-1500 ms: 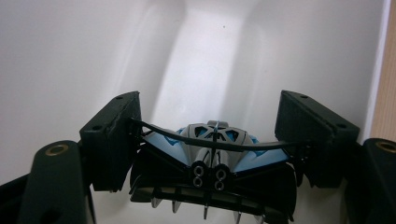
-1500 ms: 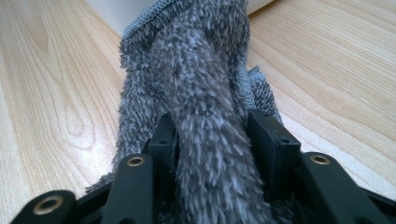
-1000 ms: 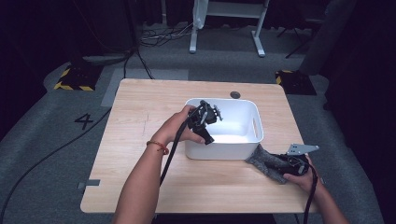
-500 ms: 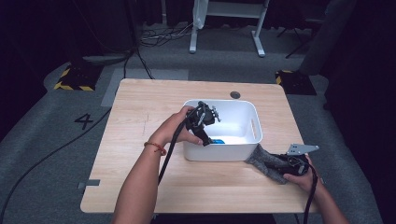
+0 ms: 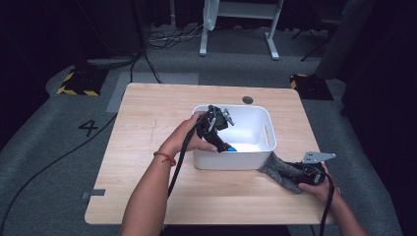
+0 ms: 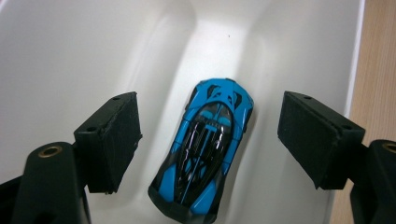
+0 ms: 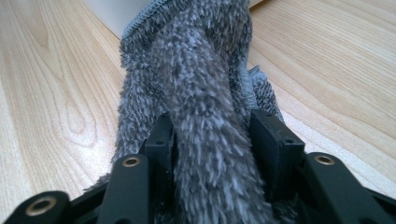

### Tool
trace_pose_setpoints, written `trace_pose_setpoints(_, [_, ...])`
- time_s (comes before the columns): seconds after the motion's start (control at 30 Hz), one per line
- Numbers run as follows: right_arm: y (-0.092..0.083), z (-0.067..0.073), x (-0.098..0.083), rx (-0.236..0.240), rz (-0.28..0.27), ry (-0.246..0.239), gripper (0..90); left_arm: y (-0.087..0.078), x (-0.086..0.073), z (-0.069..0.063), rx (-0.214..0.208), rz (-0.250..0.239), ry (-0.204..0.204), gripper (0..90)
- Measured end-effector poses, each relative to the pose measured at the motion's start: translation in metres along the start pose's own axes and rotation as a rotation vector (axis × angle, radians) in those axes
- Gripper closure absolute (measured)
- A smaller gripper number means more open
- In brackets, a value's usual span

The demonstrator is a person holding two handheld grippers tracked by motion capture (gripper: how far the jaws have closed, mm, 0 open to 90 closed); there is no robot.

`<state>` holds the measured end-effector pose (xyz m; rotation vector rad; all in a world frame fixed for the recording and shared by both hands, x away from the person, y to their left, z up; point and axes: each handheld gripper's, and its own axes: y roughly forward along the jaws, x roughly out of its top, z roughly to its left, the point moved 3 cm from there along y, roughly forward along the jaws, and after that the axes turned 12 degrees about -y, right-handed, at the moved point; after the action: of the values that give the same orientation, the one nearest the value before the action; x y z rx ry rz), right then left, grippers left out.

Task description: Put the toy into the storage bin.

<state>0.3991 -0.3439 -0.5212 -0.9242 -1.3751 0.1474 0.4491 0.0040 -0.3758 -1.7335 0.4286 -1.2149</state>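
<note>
The left hand-held gripper (image 6: 210,140) hangs inside the white bin (image 5: 255,147), jaws apart and just opened, not touching the blue toy car (image 6: 208,154) lying between them on the bin floor. It is glossy blue with black roof stripes; the high view shows just a blue speck. The right hand-held gripper (image 7: 212,140) clamps a grey fluffy cloth (image 7: 201,93) on the worktop (image 5: 147,128), beside the bin.

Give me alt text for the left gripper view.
A blue and black toy car lies on the floor of a white bin, between the open jaws of the left gripper, which do not touch it. A strip of wooden table shows at the right edge.
</note>
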Motion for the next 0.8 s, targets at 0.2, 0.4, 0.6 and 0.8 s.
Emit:
trace_pose_setpoints(0.2, [0.000,0.000,0.000,0.000,-0.001,0.000,54.5,-0.009,0.001,-0.003,0.035,-0.124,-0.020,21.4])
trace_pose_setpoints(0.4, [0.000,0.000,0.000,0.000,-0.001,0.000,54.4,-0.022,0.000,-0.007,0.066,-0.226,-0.032,21.4])
trace_pose_setpoints(0.6, [0.000,0.000,0.000,0.000,-0.001,0.000,54.4,-0.039,-0.005,-0.007,0.098,-0.330,-0.068,19.6])
trace_pose_setpoints(0.8, [0.000,0.000,0.000,0.000,-0.001,0.000,54.4,-0.052,-0.012,-0.005,0.143,-0.383,-0.090,18.3])
